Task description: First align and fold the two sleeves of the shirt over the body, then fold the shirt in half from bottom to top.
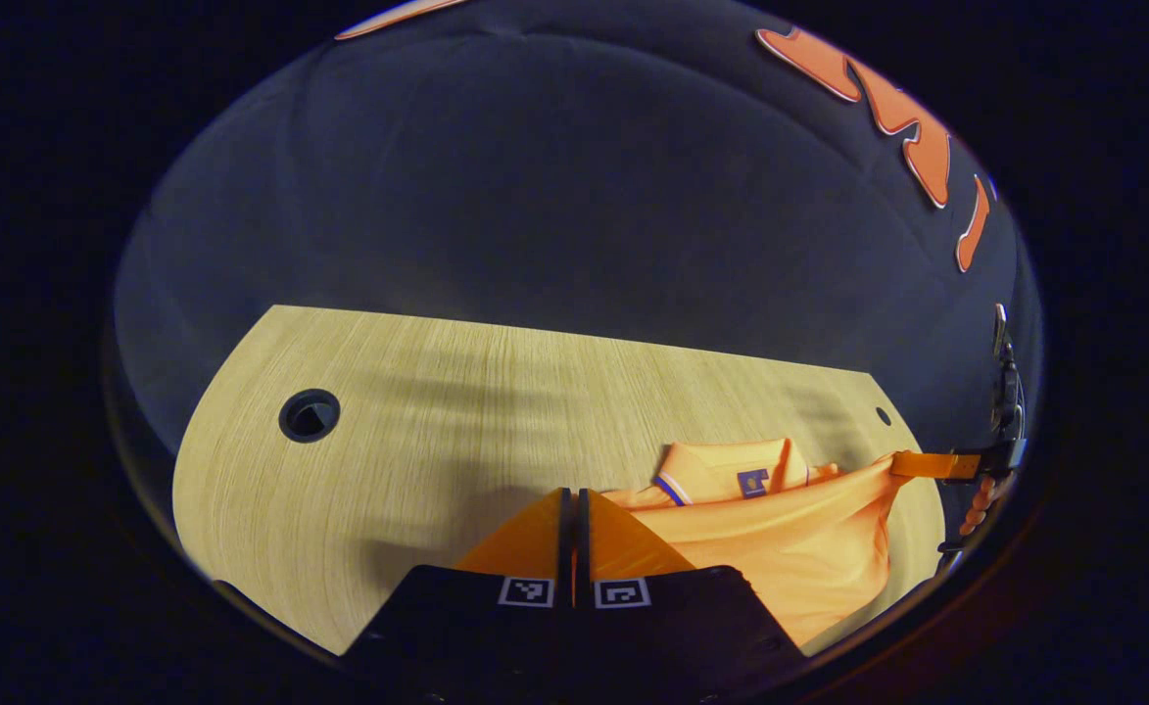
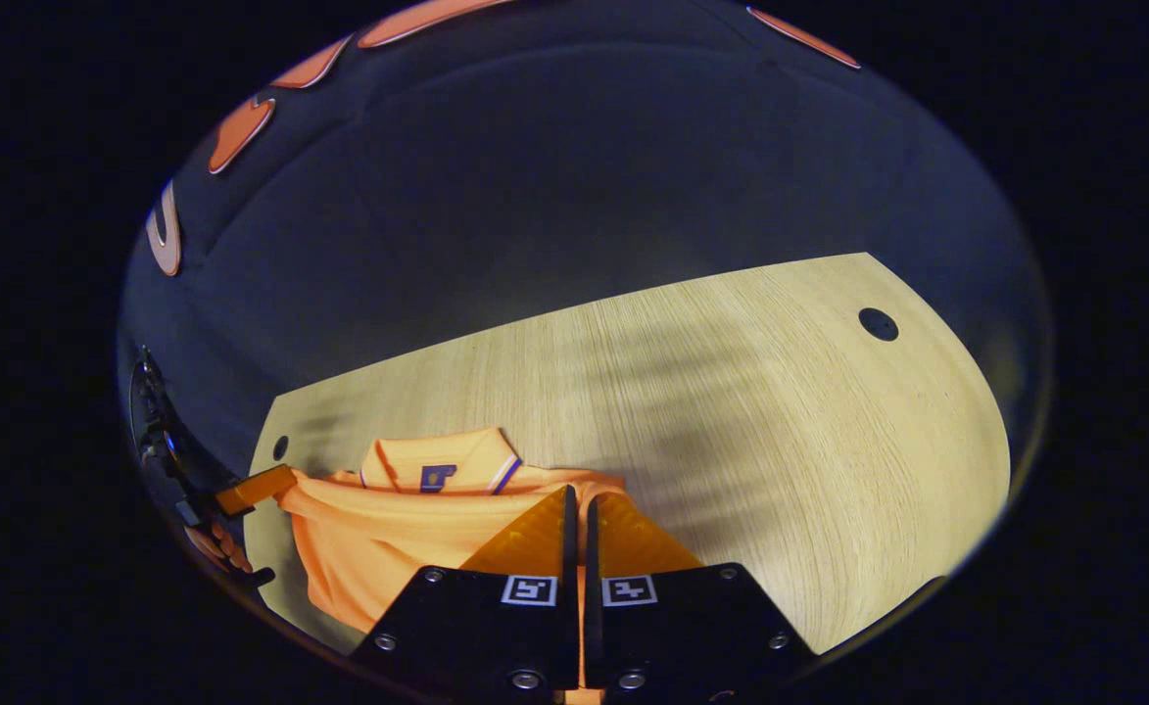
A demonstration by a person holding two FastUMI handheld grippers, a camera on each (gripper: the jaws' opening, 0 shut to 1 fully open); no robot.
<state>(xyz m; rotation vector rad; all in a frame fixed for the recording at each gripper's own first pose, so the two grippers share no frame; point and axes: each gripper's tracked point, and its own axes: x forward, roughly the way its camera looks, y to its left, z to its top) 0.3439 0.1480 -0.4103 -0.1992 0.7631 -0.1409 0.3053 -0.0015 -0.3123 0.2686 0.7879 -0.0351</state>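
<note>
We see a pale wood-grain table (image 1: 417, 431) with round cable holes (image 1: 309, 415) near its far corners, set against the dark booth wall. On it lies an orange short-sleeved polo shirt (image 1: 789, 548), its collar (image 1: 721, 470) with a dark-striped edge lying flat toward the table's far edge while the near part of the cloth is lifted off the wood and drawn taut between the two tools. In the left gripper view, we find the left gripper (image 1: 574, 519) with its fingers pressed together on a fold of the shirt at one side; the same cloth stretches away to the other side, where the right gripper (image 1: 927, 464) clamps the opposite corner, a hand (image 1: 978, 505) behind it by the table's edge. In the right gripper view, we see the right gripper's own fingers closed on the shirt's cloth, and the left gripper (image 2: 259, 488) farther off pinching its corner, with fingertips of a hand (image 2: 223, 546) below it.
</note>
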